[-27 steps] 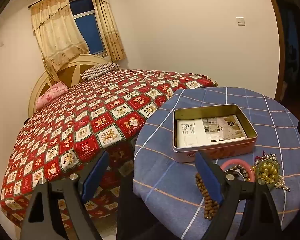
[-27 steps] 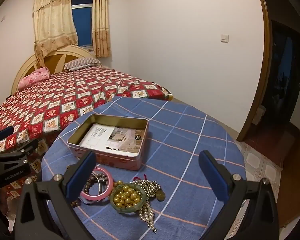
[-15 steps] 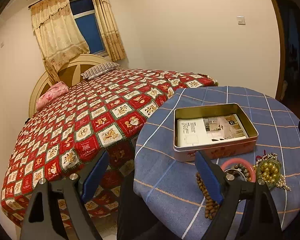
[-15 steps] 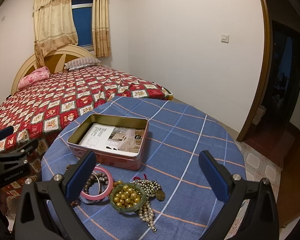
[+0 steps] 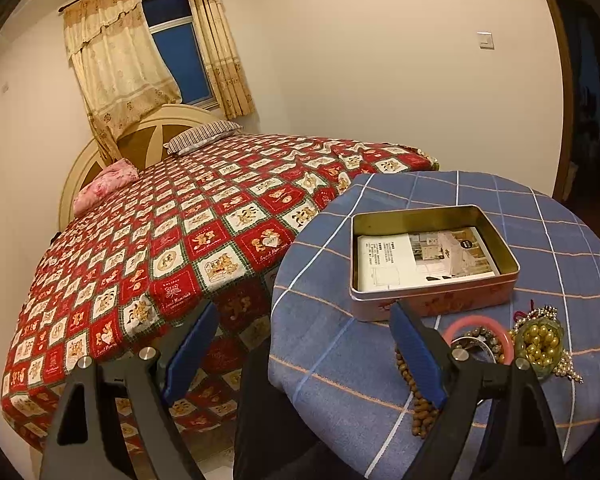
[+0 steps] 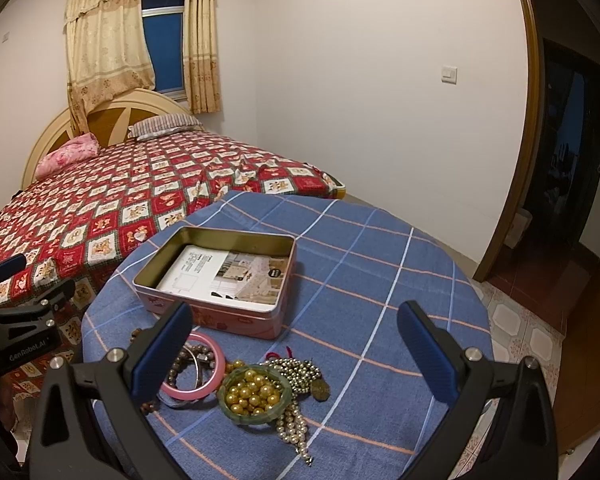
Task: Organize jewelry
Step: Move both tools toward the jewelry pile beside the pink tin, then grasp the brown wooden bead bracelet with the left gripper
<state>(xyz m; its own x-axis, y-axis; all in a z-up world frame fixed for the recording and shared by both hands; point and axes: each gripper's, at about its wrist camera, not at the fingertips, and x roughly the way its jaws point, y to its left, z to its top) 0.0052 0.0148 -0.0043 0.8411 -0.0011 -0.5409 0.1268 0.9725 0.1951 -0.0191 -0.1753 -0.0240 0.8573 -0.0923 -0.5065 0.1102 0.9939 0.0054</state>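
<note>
An open pink tin [image 5: 436, 304] [image 6: 236, 322] with a printed leaflet inside sits on the round blue checked table [image 5: 340, 360] [image 6: 380, 280]. In front of it lies a jewelry pile: a pink bangle [image 6: 212, 376] [image 5: 476, 320], a green bangle ringing gold beads [image 6: 254, 394] [image 5: 540, 340], silver bead strands [image 6: 296, 372] and a brown bead string [image 5: 418, 408]. My left gripper [image 5: 304, 350] is open and empty at the table's left edge. My right gripper [image 6: 296, 350] is open and empty above the pile.
A bed [image 5: 180, 248] with a red patterned cover stands left of and behind the table. A doorway [image 6: 560, 160] opens at the right, with tiled floor [image 6: 520, 328] beside the table. The left gripper's body [image 6: 16, 328] shows at the right wrist view's left edge.
Both grippers have barely shifted; the left wrist view has crept slightly upward. Nothing on the table has moved.
</note>
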